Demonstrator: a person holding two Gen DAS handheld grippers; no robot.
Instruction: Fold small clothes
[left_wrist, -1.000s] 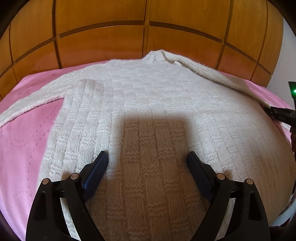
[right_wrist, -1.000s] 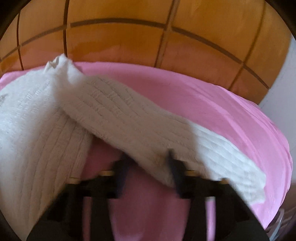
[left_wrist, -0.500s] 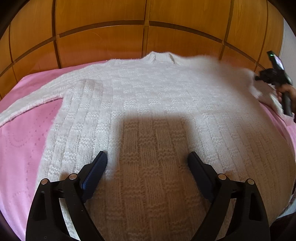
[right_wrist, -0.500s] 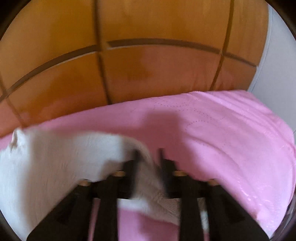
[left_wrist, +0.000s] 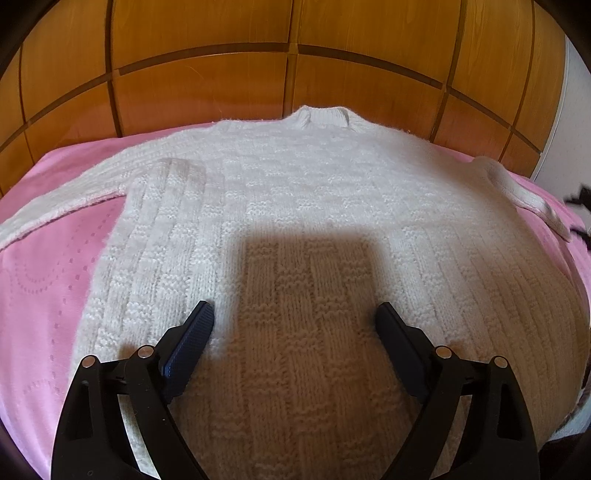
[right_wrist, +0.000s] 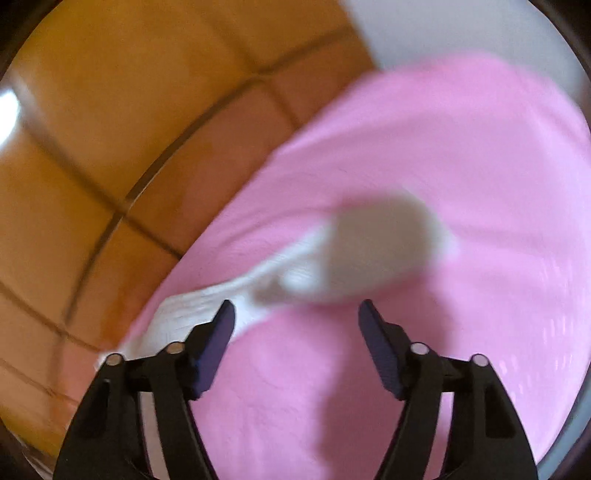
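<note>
**Sleeve released, sweater spread flat**

Our right claw (right_wrist: 296, 314) has just been opening; its jaws stand apart with nothing pinched between them. Just ahead of it the white sleeve (right_wrist: 354, 258) lies blurred on the pink bed cover (right_wrist: 461, 166). Our left claw (left_wrist: 295, 317) gapes wide above the white knitted sweater (left_wrist: 295, 192), gripping nothing. The sweater stretches away from it, collar toward the wooden headboard (left_wrist: 207, 55) beyond.

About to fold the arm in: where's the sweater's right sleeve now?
Left wrist view: the sleeve lies stretched out at the sweater's far right, on the pink sheet.
</note>
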